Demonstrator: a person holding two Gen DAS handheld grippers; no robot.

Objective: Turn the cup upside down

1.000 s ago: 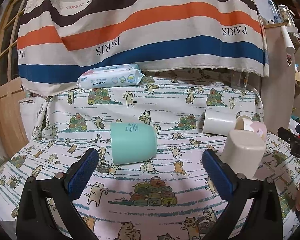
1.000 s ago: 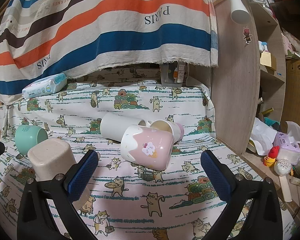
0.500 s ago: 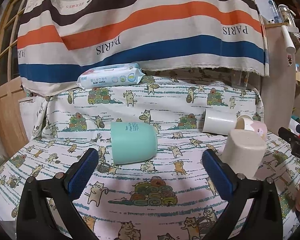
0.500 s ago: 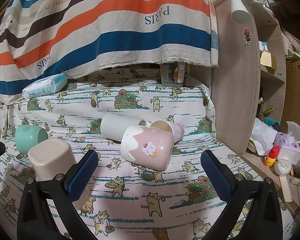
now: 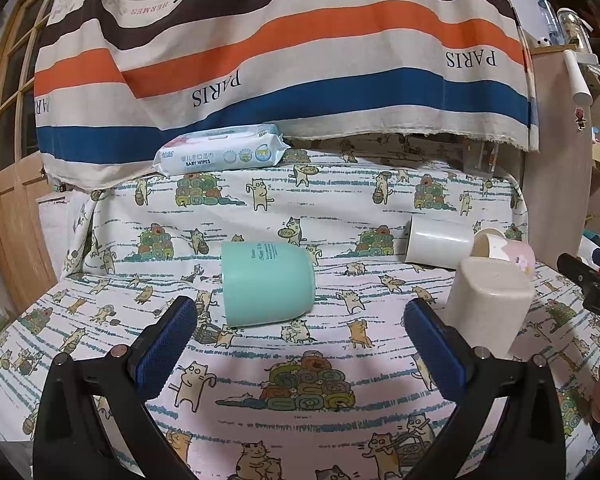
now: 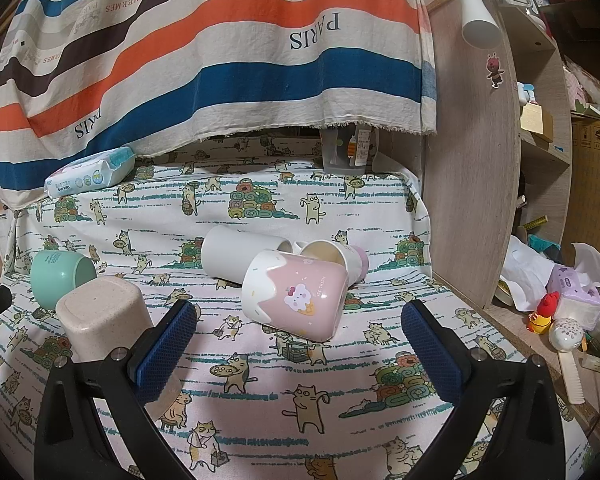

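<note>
Left gripper point(image 5: 300, 344): jaws spread wide, empty, short of the mint cup point(image 5: 267, 283).
Right gripper point(image 6: 299, 340): jaws spread wide, empty, short of the pink cup point(image 6: 296, 294).

A striped cloth point(image 5: 284, 52) printed "PARIS" hung across the top of the frame behind a cat-patterned sheet point(image 6: 260, 208), with a wooden door point(image 5: 12, 200) at the left edge and a cluttered wooden shelf unit point(image 6: 500, 168) at the right.
</note>
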